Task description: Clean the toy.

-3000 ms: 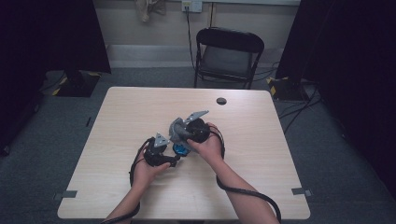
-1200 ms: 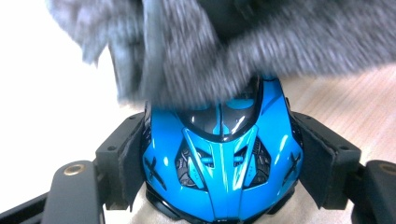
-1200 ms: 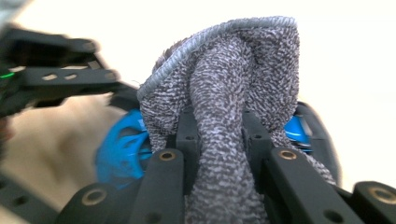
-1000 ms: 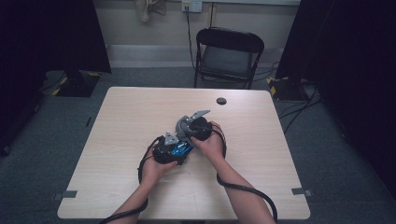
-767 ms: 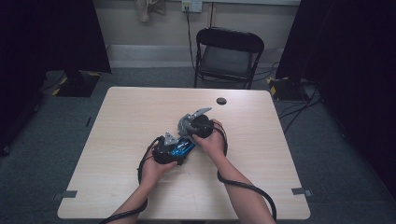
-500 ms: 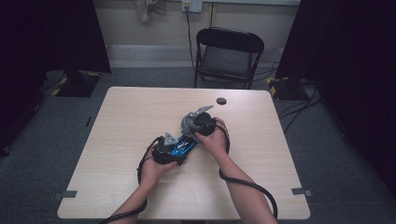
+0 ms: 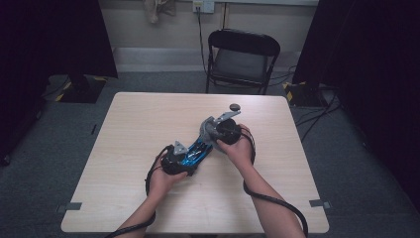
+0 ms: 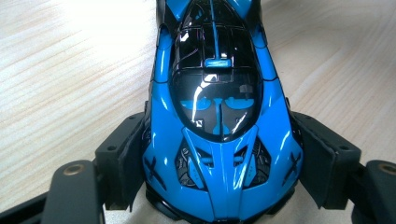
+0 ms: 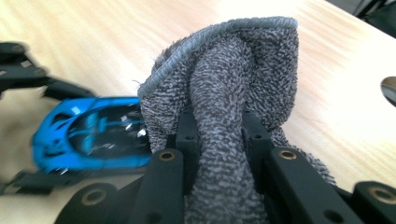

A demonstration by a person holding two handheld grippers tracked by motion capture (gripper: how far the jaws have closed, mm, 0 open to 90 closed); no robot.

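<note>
A glossy blue toy car (image 8: 219, 140) with a black canopy lies on the light wooden table (image 7: 148, 114). My left gripper (image 8: 219, 163) is shut on the car, a black pad (image 8: 123, 154) pressed to each flank. In the high view the car (image 7: 195, 151) lies between my left gripper (image 7: 176, 158) and my right gripper (image 7: 220, 131). My right gripper (image 9: 217, 135) is shut on a bunched grey terry cloth (image 9: 224, 93), which stands up between its jaws. The cloth's left fold hangs just over one end of the car (image 9: 88, 135).
A small dark round object (image 7: 234, 106) lies on the table just beyond my right gripper, and shows at the edge of the right gripper view (image 9: 390, 91). A black folding chair (image 7: 242, 54) stands behind the table's far edge. Cables trail back from both grippers.
Since three seconds ago my left gripper has closed in on the car from the left and gripped it. Over the last second my right gripper with the cloth drew slightly up and away along the car.
</note>
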